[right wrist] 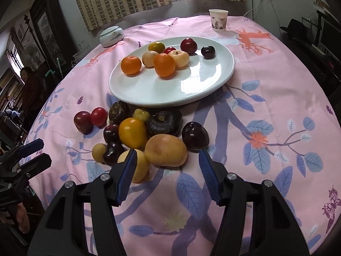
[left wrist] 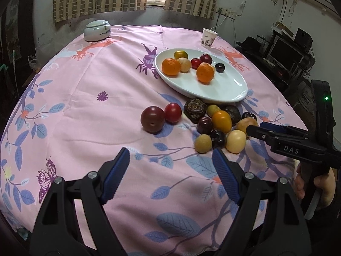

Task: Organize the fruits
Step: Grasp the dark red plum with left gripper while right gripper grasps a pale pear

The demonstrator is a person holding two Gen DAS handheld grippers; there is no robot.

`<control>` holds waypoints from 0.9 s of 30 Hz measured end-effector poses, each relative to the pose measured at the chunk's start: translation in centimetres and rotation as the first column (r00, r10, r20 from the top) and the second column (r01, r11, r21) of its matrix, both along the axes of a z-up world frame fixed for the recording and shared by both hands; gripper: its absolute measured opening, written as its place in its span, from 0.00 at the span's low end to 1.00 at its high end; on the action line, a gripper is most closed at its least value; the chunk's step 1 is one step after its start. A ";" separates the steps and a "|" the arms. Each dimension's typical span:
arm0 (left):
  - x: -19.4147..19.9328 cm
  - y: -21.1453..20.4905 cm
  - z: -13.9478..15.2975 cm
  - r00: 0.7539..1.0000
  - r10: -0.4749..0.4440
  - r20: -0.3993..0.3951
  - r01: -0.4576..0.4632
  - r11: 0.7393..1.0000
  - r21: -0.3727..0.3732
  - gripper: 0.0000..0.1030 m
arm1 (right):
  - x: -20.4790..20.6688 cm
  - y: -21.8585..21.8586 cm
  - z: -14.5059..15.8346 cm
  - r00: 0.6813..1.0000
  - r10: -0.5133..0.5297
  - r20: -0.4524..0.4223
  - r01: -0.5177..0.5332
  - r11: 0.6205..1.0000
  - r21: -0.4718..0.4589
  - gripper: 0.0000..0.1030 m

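A white oval plate holds two oranges, some pale fruits and small dark red ones. Before it on the pink cloth lies a heap of loose fruit: a tan fruit, a pale yellow one, an orange-yellow one, dark plums and a red pair. My right gripper is open, its blue pads on either side of the tan fruit's near end without touching it. My left gripper is open over bare cloth, left of the heap.
At the table's far side stand a lidded ceramic jar and a paper cup. A hand holds the right gripper. A person sits off to the left. Shelves and a monitor stand to the right.
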State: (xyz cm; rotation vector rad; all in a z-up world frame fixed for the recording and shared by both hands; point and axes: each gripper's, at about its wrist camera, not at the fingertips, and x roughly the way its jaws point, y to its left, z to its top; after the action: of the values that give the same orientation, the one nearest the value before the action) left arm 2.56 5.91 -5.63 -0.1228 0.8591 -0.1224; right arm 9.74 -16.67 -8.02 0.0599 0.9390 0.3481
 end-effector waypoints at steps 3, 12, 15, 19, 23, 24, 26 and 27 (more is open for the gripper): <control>0.8 1.2 -0.4 0.999 0.033 -0.005 -0.033 0.999 0.006 0.79 | 0.9 -0.4 -0.6 1.000 -0.015 -0.024 0.017 0.997 0.074 0.59; 4.6 2.6 -2.4 0.995 0.083 -0.060 -0.079 0.995 0.066 0.79 | -1.7 1.1 0.9 0.999 0.030 0.045 -0.026 0.996 -0.088 0.41; 5.4 2.4 -2.8 0.995 0.074 -0.068 -0.068 0.994 0.080 0.79 | -2.6 0.3 0.4 0.999 0.035 0.002 -0.035 0.995 -0.091 0.41; 6.7 2.0 -3.2 0.994 0.075 -0.074 -0.068 0.993 0.094 0.79 | -2.9 -0.6 -0.1 0.999 0.036 -0.014 -0.037 0.998 -0.054 0.42; 8.2 1.7 -3.8 0.994 0.078 -0.082 -0.069 0.992 0.110 0.79 | -2.0 -0.3 -1.1 0.996 0.065 -0.066 -0.065 0.998 0.002 0.44; 8.4 1.6 -4.0 0.993 0.077 -0.091 -0.067 0.992 0.106 0.78 | -1.8 -0.2 -1.7 0.993 0.072 -0.094 -0.071 0.997 0.016 0.44; 8.8 1.6 -4.4 0.992 0.068 -0.102 -0.059 0.994 0.089 0.72 | -1.8 -0.1 -2.0 0.993 0.072 -0.088 -0.071 0.997 0.013 0.44; 9.0 1.5 -4.5 0.992 0.061 -0.106 -0.053 0.996 0.078 0.68 | -1.9 0.0 -2.0 0.994 0.076 -0.084 -0.075 0.997 0.009 0.44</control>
State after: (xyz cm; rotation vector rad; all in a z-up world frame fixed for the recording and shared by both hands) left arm 11.51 7.42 -10.17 -0.0839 0.9669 -0.0294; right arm 7.89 -16.66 -9.98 0.0451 1.0256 0.4212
